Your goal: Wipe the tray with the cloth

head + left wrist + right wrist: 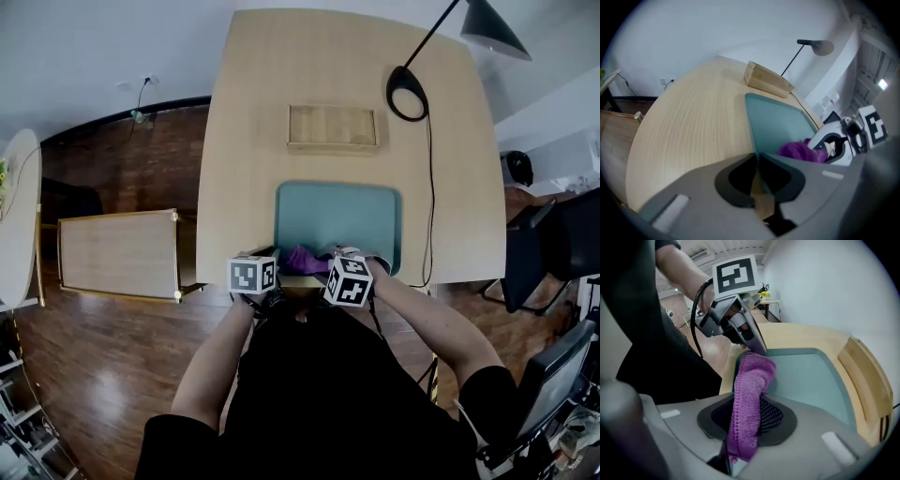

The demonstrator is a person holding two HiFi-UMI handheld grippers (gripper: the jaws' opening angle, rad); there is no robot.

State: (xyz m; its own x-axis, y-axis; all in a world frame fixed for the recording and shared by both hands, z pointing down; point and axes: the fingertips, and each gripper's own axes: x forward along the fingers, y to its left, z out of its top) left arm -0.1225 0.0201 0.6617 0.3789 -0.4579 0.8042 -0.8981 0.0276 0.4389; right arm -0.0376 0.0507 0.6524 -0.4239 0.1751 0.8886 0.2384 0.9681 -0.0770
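Table [253, 112]: tray [337, 211] sits at near edge, mid-width, right in front of operator so both arms reach it. Wooden box [333, 127] just past tray's far edge, clear of the wipe path. Cloth [752, 380] bunched over tray's near edge, left of middle, pinched tight in right gripper [749, 399] w/ a wad sticking out front as wiping face. Left gripper [757, 158] jaws clenched on tray rim at near-left corner, prob to stop it sliding
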